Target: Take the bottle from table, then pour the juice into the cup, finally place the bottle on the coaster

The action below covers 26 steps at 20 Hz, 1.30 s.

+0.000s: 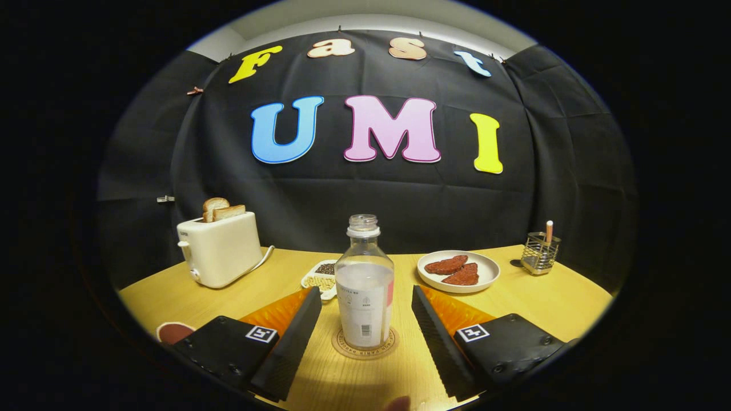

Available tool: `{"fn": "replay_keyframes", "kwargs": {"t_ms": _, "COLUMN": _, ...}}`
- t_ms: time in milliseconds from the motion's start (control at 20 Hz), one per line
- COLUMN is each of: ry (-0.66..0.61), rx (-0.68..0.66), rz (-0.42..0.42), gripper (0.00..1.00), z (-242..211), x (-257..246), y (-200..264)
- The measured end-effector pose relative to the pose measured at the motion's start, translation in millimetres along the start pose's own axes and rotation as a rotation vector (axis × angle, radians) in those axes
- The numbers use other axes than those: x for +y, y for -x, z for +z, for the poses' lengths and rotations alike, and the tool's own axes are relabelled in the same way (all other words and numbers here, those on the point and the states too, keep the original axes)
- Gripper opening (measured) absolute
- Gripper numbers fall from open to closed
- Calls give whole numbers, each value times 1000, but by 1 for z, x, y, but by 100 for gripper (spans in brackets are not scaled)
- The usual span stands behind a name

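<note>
Gripper (pixel 364 319) released; bottle (pixel 364 285) upright on coaster (pixel 365 349), label txt unreadable.

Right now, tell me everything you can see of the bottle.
The bottle is clear plastic, by the look of it, with a rounded shoulder, a narrow threaded neck and no cap visible. A pale label wraps its lower body, with small print too fine to tell. It looks nearly empty. It stands upright on a round coaster on the wooden table, between the fingers of the open tongs, which do not touch it. A small dish of seeds and a plate lie beyond it.
</note>
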<state>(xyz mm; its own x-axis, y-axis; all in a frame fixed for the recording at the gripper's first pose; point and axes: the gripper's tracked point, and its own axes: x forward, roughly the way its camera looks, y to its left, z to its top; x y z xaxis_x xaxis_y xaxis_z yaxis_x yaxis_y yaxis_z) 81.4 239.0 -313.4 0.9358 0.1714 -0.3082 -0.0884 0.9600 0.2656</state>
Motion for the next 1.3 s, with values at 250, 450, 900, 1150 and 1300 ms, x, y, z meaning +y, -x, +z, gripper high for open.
{"fn": "replay_keyframes", "kwargs": {"t_ms": 250, "ry": -15, "rx": -25, "rz": -3, "gripper": 98, "z": 50, "x": -6, "y": 61}}
{"fn": "replay_keyframes", "kwargs": {"t_ms": 450, "ry": 6, "rx": -91, "rz": -33, "gripper": 97, "z": 103, "x": -25, "y": 96}}
{"fn": "replay_keyframes", "kwargs": {"t_ms": 900, "ry": 73, "rx": -162, "rz": -59, "gripper": 97, "z": 201, "x": -39, "y": 142}}
{"fn": "replay_keyframes", "kwargs": {"t_ms": 1150, "ry": 48, "rx": -216, "rz": -59, "gripper": 97, "z": 243, "x": -40, "y": 164}}
{"fn": "replay_keyframes", "kwargs": {"t_ms": 1300, "ry": 69, "rx": -237, "rz": -69, "gripper": 97, "z": 255, "x": -47, "y": 172}}
